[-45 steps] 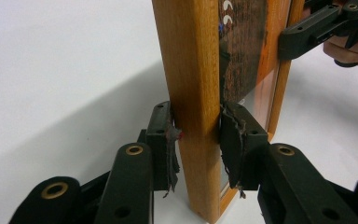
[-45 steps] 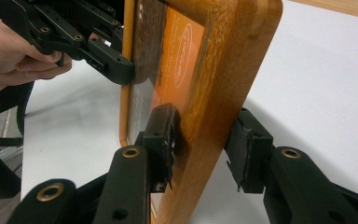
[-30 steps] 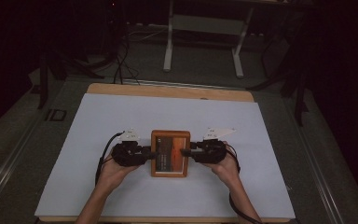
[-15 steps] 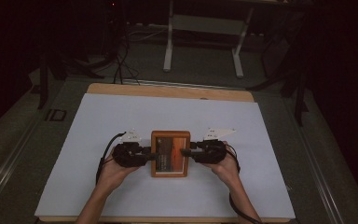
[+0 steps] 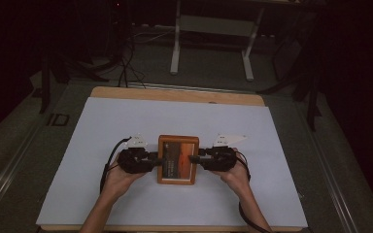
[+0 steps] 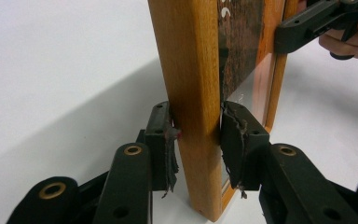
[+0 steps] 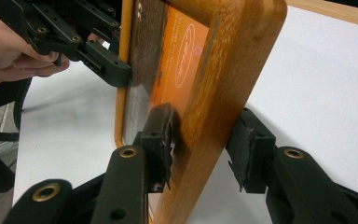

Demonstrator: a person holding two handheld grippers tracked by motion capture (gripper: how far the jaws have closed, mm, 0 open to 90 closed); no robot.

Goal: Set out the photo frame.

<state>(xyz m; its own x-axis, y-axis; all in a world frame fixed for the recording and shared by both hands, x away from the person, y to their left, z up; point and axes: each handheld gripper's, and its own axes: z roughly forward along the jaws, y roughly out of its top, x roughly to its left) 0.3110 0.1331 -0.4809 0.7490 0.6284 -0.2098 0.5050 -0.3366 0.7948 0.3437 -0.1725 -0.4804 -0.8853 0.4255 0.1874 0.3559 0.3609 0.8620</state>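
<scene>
1. Dark floor, cables and a metal stand leg (image 5: 176,46) lie beyond the far edge of the wooden table (image 5: 175,93), whose top is covered by a white sheet (image 5: 126,121).
2. Near the middle of the sheet, toward the near edge, sits a wooden picture frame (image 5: 178,159), its long axis running near to far, glass face up with an orange and brown print.
3. To the frame's left, the left gripper (image 5: 156,160) has its jaws straddling the left rail; in the left gripper view the pads (image 6: 167,144) press on both faces of the wooden bar (image 6: 191,93).
4. From the right, the right gripper (image 5: 195,159) clamps the right rail: one pad (image 7: 161,140) lies on the glass side, the other on the back.
5. Both hands are level with each other and equally near, gripping opposite long sides, so any lift or turn would, I judge, hinge on keeping the two pinches balanced across the short axis.
6. Hard to tell: whether the frame rests flat on the sheet or is slightly raised; the print's text is illegible.
</scene>
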